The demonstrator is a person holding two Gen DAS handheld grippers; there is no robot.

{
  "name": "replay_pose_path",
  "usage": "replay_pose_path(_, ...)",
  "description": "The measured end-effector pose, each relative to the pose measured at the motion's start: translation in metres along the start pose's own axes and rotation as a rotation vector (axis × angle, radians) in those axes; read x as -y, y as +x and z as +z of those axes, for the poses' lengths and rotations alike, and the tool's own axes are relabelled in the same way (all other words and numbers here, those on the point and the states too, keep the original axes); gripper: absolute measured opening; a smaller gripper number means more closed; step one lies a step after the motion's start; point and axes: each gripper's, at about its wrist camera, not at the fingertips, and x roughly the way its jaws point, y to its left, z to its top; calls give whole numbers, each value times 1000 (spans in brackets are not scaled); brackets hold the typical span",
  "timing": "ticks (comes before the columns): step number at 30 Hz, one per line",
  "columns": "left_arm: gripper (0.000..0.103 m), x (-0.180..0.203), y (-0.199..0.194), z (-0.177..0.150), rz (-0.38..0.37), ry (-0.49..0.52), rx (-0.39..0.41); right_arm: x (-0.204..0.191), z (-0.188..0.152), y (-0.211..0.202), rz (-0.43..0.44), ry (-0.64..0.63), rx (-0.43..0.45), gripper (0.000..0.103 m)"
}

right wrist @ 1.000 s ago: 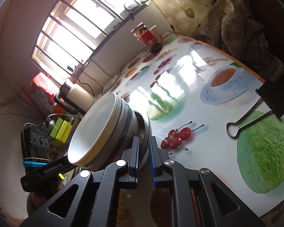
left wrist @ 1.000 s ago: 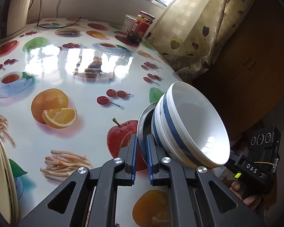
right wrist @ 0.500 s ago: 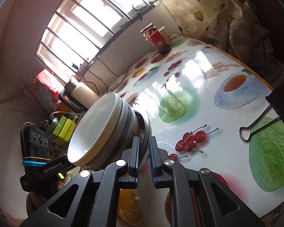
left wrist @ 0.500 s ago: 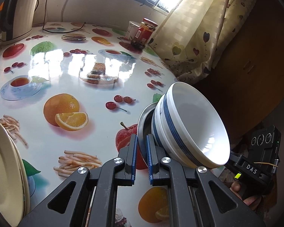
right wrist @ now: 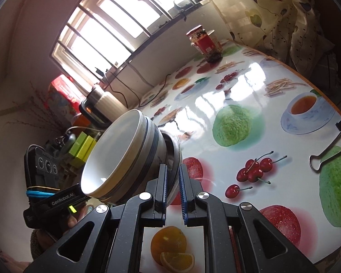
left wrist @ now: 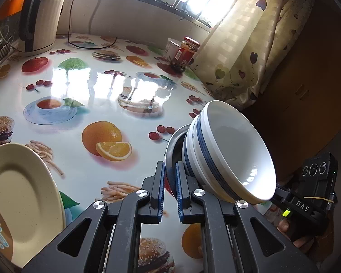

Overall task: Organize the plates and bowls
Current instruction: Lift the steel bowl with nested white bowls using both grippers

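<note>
Two nested white bowls with blue bands [left wrist: 227,150] [right wrist: 116,154] sit on a metal plate [left wrist: 173,145] [right wrist: 176,150], held in the air over the fruit-print table [left wrist: 84,168]. My left gripper [left wrist: 169,177] is shut on one side of the plate's rim. My right gripper [right wrist: 172,177] is shut on the opposite side of the same rim. Each wrist view shows the other gripper's body beyond the bowls. A cream plate [left wrist: 22,193] with a blue-and-brown pattern stands tilted at the lower left of the left wrist view.
An electric kettle [left wrist: 41,16] with its cord stands at the table's far left. A red-labelled jar [left wrist: 186,52] and a white cup [left wrist: 171,47] stand by the heart-print curtain [left wrist: 238,45]. A binder clip [right wrist: 329,150] lies near the table's right edge.
Both grippers have moved together and slightly up with the plate and bowls still gripped. The cream plate and the kettle have come further into the left wrist view.
</note>
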Motion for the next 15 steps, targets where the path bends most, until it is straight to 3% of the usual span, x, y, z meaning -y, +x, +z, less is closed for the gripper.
replay_pose_path(8,0,-15,-15,3,36,-8,44,-26,-1,12,45,-40,-23,9)
replay_pose_path(11,0,-22,-10,6,39,-35,43,-30,-2,20,-24,-59,-19,8)
replay_pose_path(13,0,-23,-7,6,35,-35,39,-22,-2,22,11,-10,-27,8)
replay_pose_path(15,0,-24,-7,4,27,-39,37,-20,-3,22,-39,-30,-26,9)
